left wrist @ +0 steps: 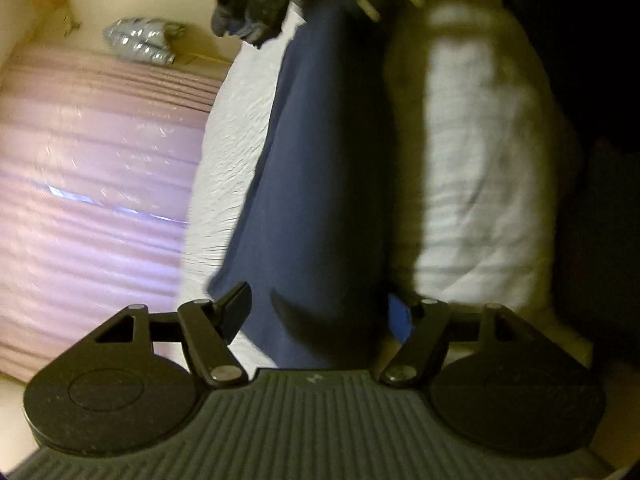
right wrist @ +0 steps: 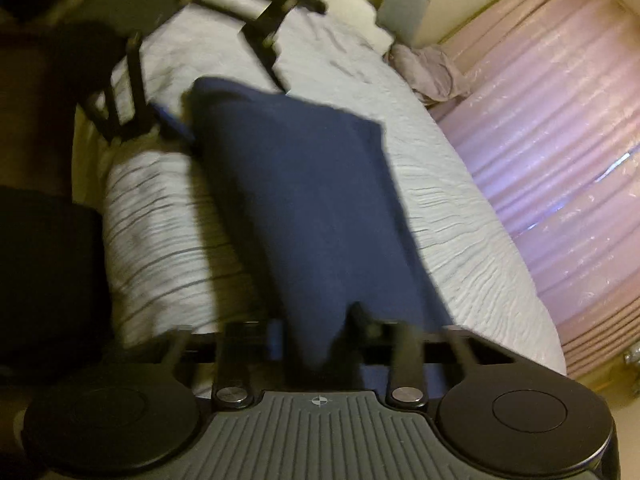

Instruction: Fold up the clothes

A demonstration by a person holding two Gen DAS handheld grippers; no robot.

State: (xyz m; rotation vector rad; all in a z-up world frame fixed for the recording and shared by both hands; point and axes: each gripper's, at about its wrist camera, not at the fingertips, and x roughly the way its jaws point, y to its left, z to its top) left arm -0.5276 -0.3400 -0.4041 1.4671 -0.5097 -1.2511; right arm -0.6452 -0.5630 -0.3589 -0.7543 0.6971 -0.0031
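- The dark navy blue cloth garment (left wrist: pixel 316 184) is stretched out in a long band over the bed with the white crinkled bedspread (left wrist: pixel 232 152), running from one hand-held gripper to the other.
- Left hand-held gripper (left wrist: pixel 320 316): fingers sit wide apart with the near end of the navy cloth lying between them. The left black finger (left wrist: pixel 234 314) is right at the cloth's left edge and the blue-padded right finger (left wrist: pixel 400 318) is at its right edge. Can't tell if it's actually pinching anything.
- Right hand-held gripper (right wrist: pixel 320 340): it's blurry, but the cloth bunches down between its fingers, which look closed in on it, so I'd call that clamped on the garment.
- In the right wrist view the left gripper shows up at the far end, top left, meeting the cloth's far corner.
- Edges: in the right wrist view the garment's (right wrist: pixel 304 200) right side edge runs diagonally across the bedspread (right wrist: pixel 452 208) and its far edge is straight-ish with a square corner.
- Room to move: a wide strip of bare bedspread lies on the curtain side of the cloth and another striped, shadowed patch on the other side.
- Pink pleated curtains (right wrist: pixel 560 140) hang just past the bed edge, and a crumpled pale lilac fabric pile (right wrist: pixel 428 72) sits at the far corner of the bed, well apart from the garment.
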